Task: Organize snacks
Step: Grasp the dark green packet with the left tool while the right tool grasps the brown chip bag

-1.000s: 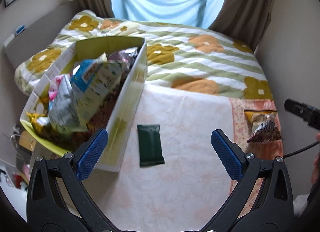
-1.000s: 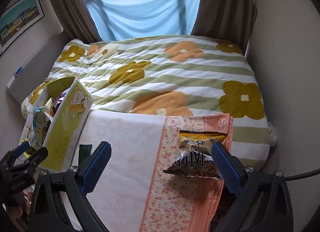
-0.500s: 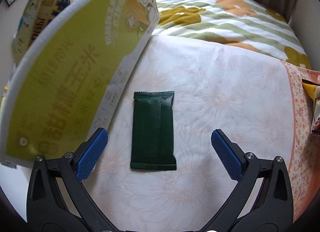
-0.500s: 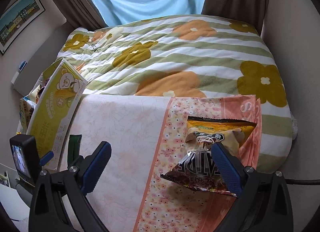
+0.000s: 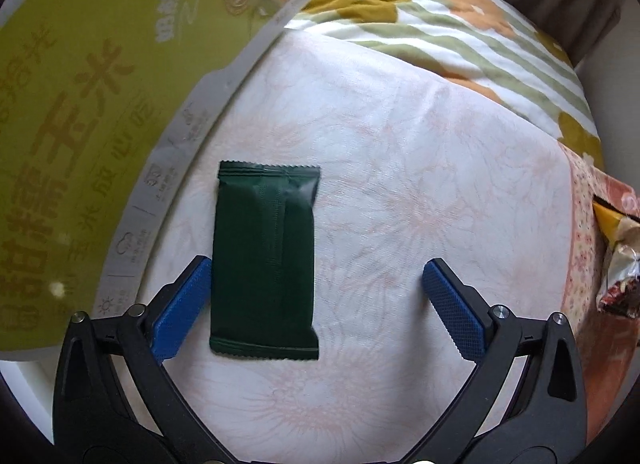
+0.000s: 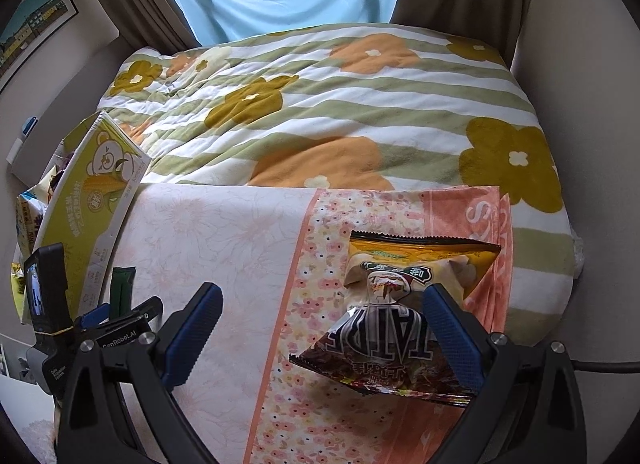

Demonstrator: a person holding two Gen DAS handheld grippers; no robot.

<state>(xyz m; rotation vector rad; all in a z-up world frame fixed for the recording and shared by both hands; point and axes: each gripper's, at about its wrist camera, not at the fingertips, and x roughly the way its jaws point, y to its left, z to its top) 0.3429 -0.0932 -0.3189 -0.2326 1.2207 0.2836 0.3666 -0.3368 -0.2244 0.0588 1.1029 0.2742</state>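
Observation:
A dark green snack packet [image 5: 264,260] lies flat on the pale floral cloth [image 5: 420,168], beside the yellow-green cardboard box [image 5: 92,116]. My left gripper [image 5: 316,296] is open low over the cloth, its left finger beside the packet's left edge, the right finger well clear. In the right wrist view a brown and silver snack bag [image 6: 384,348] lies over a yellow bag [image 6: 424,256] on the pink flowered strip. My right gripper [image 6: 320,324] is open, its right finger at the brown bag's edge. The green packet [image 6: 122,288] and the left gripper's body [image 6: 100,324] show at lower left.
The box [image 6: 88,200] holds several snack bags at its far side. A green-striped quilt with orange and mustard flowers [image 6: 328,104] covers the bed beyond the cloth. Walls close in on the right, curtains and a blue sheet stand behind.
My left gripper has dropped from above the box down to the green packet, which now fills its view. My right gripper has moved forward and lower toward the two bags.

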